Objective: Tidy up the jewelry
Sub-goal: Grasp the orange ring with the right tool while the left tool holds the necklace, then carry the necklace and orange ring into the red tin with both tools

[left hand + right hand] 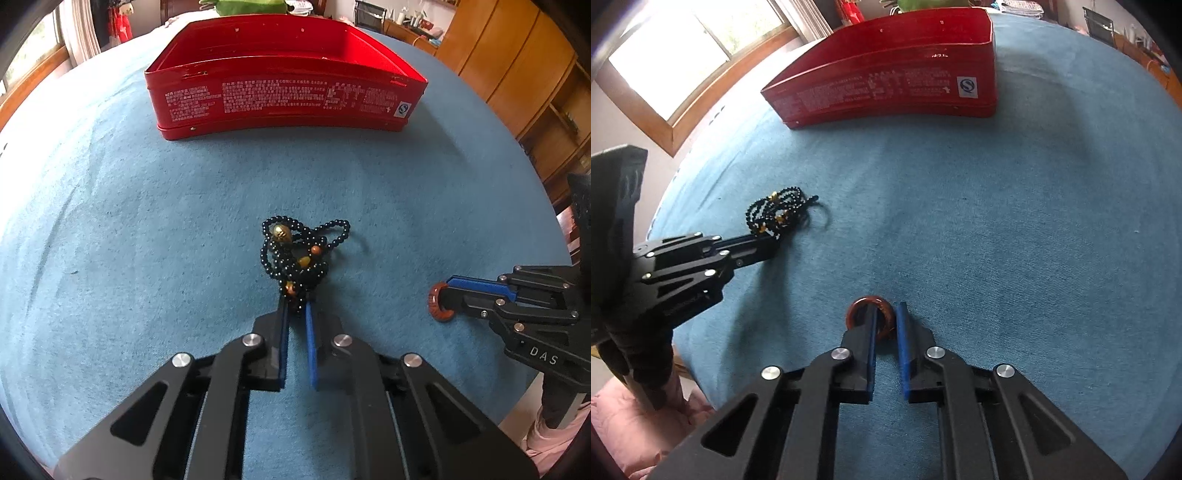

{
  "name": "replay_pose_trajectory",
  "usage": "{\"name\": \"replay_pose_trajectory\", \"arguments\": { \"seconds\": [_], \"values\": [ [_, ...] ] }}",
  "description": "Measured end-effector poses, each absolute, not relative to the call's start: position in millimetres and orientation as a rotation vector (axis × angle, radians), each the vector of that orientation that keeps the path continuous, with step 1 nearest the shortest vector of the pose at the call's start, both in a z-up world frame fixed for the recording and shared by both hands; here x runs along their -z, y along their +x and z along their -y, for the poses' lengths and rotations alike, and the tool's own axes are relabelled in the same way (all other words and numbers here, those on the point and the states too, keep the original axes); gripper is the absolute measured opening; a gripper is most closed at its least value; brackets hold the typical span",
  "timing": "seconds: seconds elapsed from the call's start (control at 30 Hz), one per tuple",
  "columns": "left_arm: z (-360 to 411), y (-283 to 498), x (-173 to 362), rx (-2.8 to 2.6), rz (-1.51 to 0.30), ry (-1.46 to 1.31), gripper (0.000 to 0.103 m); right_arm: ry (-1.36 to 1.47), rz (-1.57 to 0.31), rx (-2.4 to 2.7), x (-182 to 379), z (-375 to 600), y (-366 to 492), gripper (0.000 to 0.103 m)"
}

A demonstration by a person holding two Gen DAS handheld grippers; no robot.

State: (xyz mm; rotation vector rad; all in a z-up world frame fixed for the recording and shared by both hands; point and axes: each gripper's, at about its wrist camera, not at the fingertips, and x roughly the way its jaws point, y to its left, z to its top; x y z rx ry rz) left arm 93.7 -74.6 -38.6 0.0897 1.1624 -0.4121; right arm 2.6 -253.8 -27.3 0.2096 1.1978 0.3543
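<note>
A heap of black beads with a few gold and amber beads, the bead necklace, lies on the blue cloth. My left gripper is shut on its near end. From the right wrist view the same necklace shows at the left with the left gripper pinching it. A reddish-brown ring bangle lies on the cloth, and my right gripper is shut on its right side, one finger inside the ring. The left wrist view shows that bangle edge-on in the right gripper.
An open red tin box stands on the blue cloth beyond both pieces, its printed side toward me; the red box is upper centre in the right view. Wooden cabinets at right, a window at left.
</note>
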Motion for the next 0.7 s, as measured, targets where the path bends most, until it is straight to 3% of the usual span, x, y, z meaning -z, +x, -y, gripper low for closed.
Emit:
{"name": "replay_pose_trajectory", "arguments": {
  "seconds": [0.7],
  "values": [
    [34.6, 84.2, -28.0, 0.409, -0.997, 0.015, 0.003, 0.333, -1.036, -0.4, -25.6, 290.4, 14.9, 0.008]
  ]
}}
